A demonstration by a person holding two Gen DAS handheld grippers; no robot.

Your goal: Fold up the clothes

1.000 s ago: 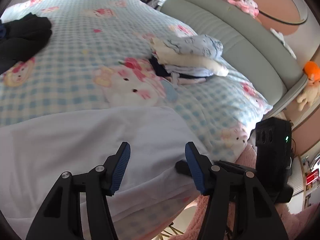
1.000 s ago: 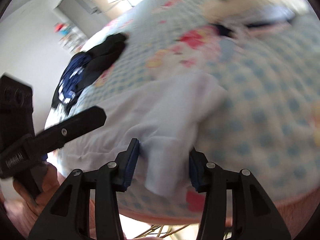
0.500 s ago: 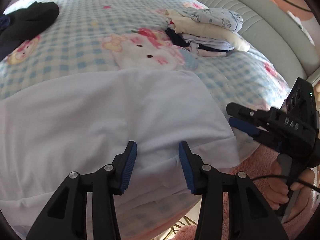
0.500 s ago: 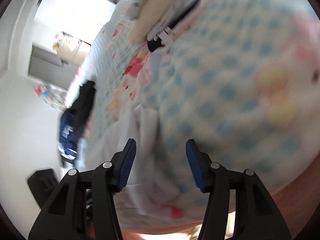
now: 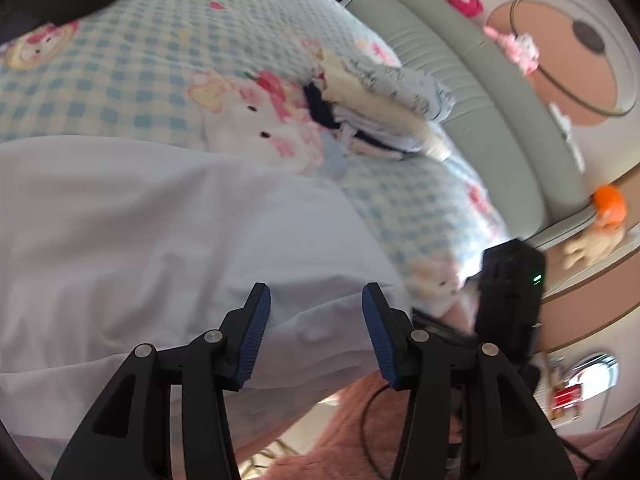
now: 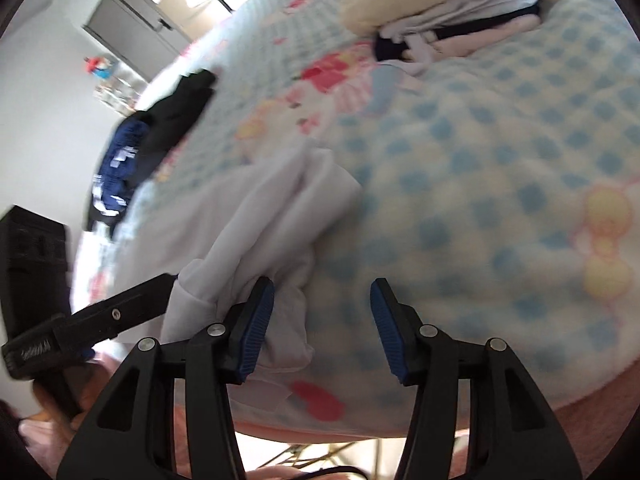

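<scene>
A white garment (image 5: pixel 168 232) lies spread on the checked bed near its front edge. My left gripper (image 5: pixel 316 332) is open, its blue pads on either side of the garment's hem fold, holding nothing. In the right wrist view the same garment (image 6: pixel 276 216) looks bunched at its corner. My right gripper (image 6: pixel 322 324) is open, with the garment's corner beside its left pad and bedspread between the pads. The left gripper (image 6: pixel 100 316) shows at the left of that view.
A stack of folded clothes (image 5: pixel 384 108) sits further back on the bed (image 5: pixel 120 80), also in the right wrist view (image 6: pixel 452 20). Dark clothes (image 6: pixel 160 124) lie at the far left. A grey headboard (image 5: pixel 480 80) runs on the right. The bed edge drops off below both grippers.
Both grippers shifted along the front hem of the white garment and stayed open. The right gripper swung back so that the garment corner lies by its left pad.
</scene>
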